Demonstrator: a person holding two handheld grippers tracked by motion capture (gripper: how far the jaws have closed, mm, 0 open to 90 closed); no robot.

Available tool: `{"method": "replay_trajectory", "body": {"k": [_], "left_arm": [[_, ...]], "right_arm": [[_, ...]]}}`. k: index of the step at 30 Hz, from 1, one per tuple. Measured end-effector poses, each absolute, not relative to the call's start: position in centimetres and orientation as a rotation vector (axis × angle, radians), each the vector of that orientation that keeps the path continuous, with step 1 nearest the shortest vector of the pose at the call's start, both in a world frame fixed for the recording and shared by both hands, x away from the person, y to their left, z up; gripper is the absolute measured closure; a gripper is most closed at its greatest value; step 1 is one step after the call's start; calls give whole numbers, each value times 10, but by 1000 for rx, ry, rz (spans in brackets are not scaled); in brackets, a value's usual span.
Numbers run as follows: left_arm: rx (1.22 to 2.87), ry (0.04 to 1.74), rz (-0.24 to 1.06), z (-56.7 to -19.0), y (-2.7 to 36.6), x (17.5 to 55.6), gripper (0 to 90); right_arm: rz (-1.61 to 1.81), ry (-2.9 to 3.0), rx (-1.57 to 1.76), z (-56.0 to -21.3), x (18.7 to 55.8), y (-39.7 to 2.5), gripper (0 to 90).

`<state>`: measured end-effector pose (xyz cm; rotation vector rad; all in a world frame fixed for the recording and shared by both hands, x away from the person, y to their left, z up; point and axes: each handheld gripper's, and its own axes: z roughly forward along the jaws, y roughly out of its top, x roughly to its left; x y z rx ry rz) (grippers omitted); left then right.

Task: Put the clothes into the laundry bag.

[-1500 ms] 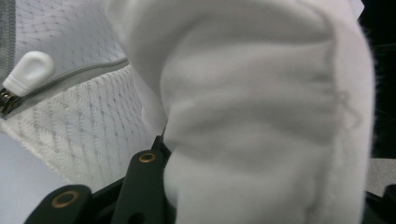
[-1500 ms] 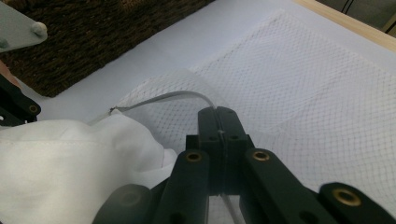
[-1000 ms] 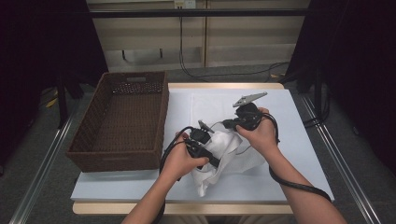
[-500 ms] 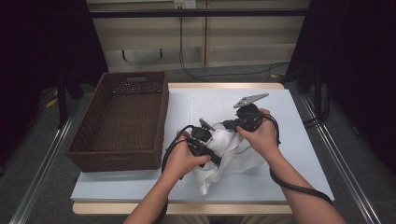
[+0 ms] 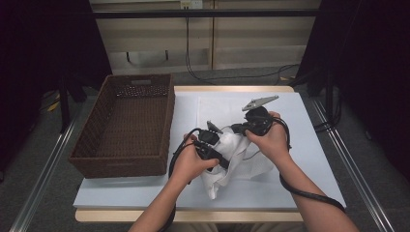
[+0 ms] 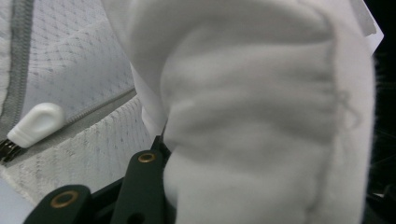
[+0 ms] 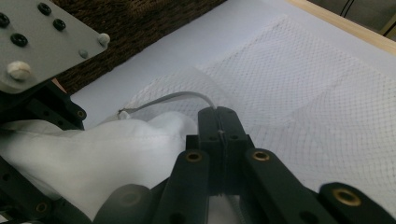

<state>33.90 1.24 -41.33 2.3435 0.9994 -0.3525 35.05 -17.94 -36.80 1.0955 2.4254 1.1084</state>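
A bunched white cloth (image 5: 233,162) lies at the table's front middle, between both hands. My left gripper (image 5: 216,145) is shut on the white cloth (image 6: 252,116), which hides one of its jaws. A white mesh bag (image 5: 220,107) with a grey zipper (image 6: 18,70) and a white zipper pull (image 6: 35,123) lies flat on the table behind the cloth. My right gripper (image 5: 241,128) is shut on the mesh bag's grey zipper edge (image 7: 182,97), right beside the cloth (image 7: 93,149). Its jaws (image 7: 218,122) press together.
A dark brown wicker basket (image 5: 126,121) stands open on the table's left half. The white-covered table (image 5: 309,145) has a wooden edge at the back. Black cables trail from both grippers over its front. The left gripper's grey plate (image 7: 42,42) sits close to the right gripper.
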Motion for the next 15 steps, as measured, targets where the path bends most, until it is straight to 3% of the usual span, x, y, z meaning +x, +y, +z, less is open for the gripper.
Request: {"method": "replay_trajectory", "body": {"k": [15], "left_arm": [[2315,1067,-347,-418,10,342,614]], "right_arm": [[1116,2422,1082,-363,350,-180,900]]}}
